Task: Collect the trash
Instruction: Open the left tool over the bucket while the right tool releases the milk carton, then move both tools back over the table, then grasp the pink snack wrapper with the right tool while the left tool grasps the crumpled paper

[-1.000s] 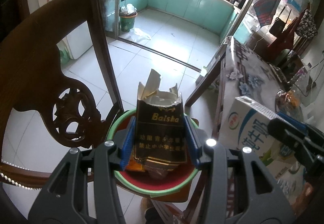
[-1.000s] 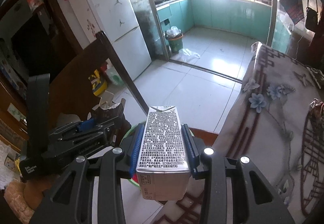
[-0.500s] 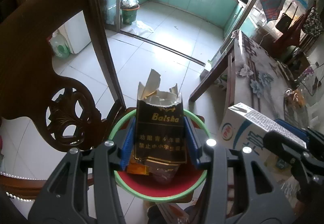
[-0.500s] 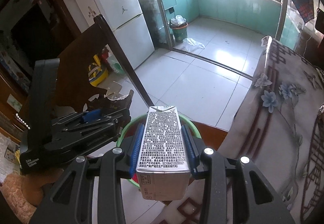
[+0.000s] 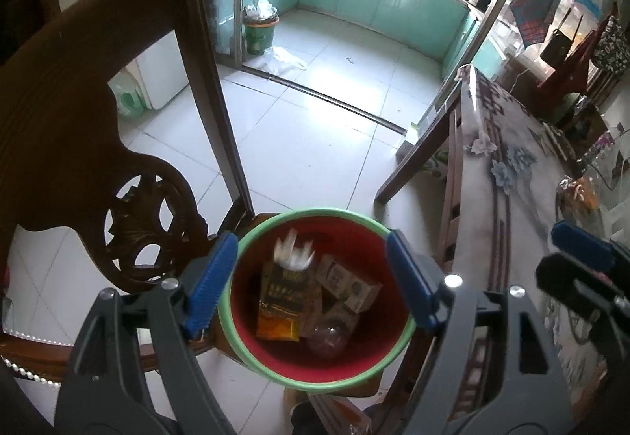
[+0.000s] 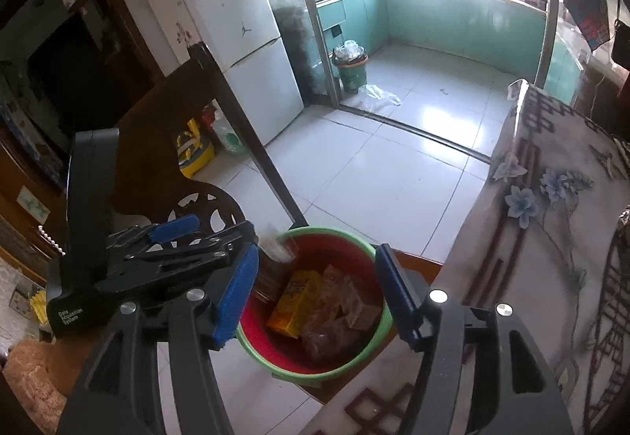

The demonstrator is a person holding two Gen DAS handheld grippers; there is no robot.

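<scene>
A red bucket with a green rim (image 5: 252, 234) (image 6: 354, 238) stands on a wooden chair seat. Inside lie the dark Baisha cigarette pack (image 5: 285, 287), the milk carton (image 5: 346, 281), an orange packet (image 6: 293, 295) and a crumpled plastic wrapper (image 6: 327, 340). My left gripper (image 5: 311, 281) is open and empty, right above the bucket. My right gripper (image 6: 315, 293) is open and empty, also above the bucket. The left gripper shows at the left of the right wrist view (image 6: 189, 246).
A carved dark wooden chair back (image 5: 90, 128) rises left of the bucket. A table with a floral cloth (image 5: 512, 198) (image 6: 551, 198) stands to the right. A white fridge (image 6: 236, 33) and a green kitchen bin (image 6: 350, 69) stand farther off on the tiled floor.
Both grippers have opened. The cigarette pack fell from the left one and the milk carton from the right one into the bucket.
</scene>
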